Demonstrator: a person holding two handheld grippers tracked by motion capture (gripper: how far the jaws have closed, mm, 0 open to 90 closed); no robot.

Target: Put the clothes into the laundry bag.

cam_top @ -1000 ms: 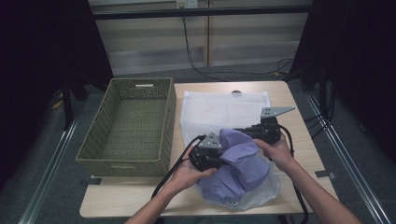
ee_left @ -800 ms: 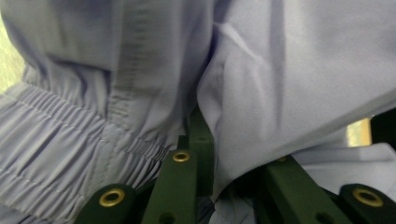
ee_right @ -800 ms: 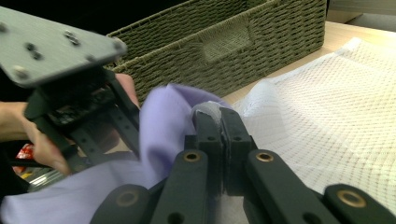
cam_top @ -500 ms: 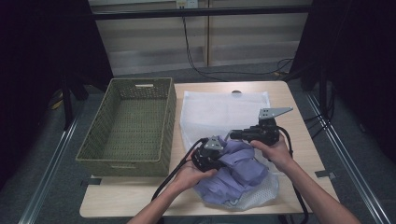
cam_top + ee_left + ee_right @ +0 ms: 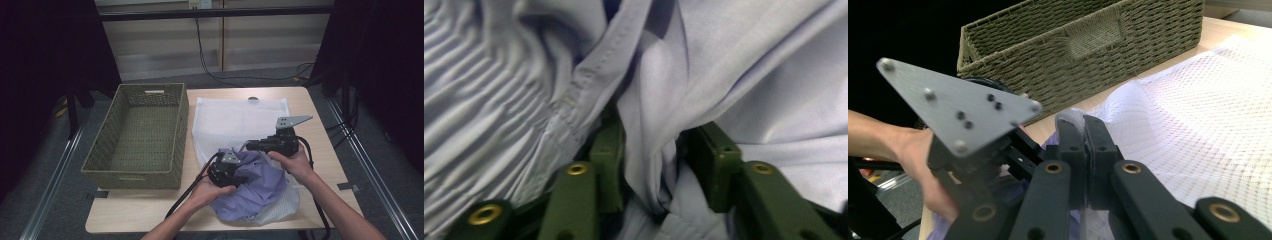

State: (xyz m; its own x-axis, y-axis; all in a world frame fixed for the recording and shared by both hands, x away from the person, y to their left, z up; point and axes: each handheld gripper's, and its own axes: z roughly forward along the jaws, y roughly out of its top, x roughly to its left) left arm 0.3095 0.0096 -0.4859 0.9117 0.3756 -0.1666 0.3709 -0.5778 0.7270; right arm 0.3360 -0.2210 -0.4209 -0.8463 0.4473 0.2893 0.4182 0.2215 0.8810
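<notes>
A lavender garment (image 5: 262, 187) lies bunched at the table's near right, partly inside a white mesh bag (image 5: 235, 120) spread flat behind it. My left gripper (image 5: 239, 176) pushes into the garment from the left. Its jaws have just been opening and stand apart in the left gripper view, with a loose fold of the garment (image 5: 649, 165) between the pads (image 5: 715, 162). My right gripper (image 5: 248, 146) points left at the bag's near edge, shut on a bit of the mesh bag (image 5: 1198, 115) right at its tips (image 5: 1083, 142).
A woven basket (image 5: 131, 176) with nothing in it stands on the left half of the table (image 5: 150, 212), close beside the bag. In the right gripper view the left gripper's grey plate (image 5: 953, 107) and a hand are near, in front of the basket (image 5: 1083, 40).
The left hand has sunk a little with the garment, and the bunch lies lower and flatter. The left jaws have come apart. The right gripper has stayed put.
</notes>
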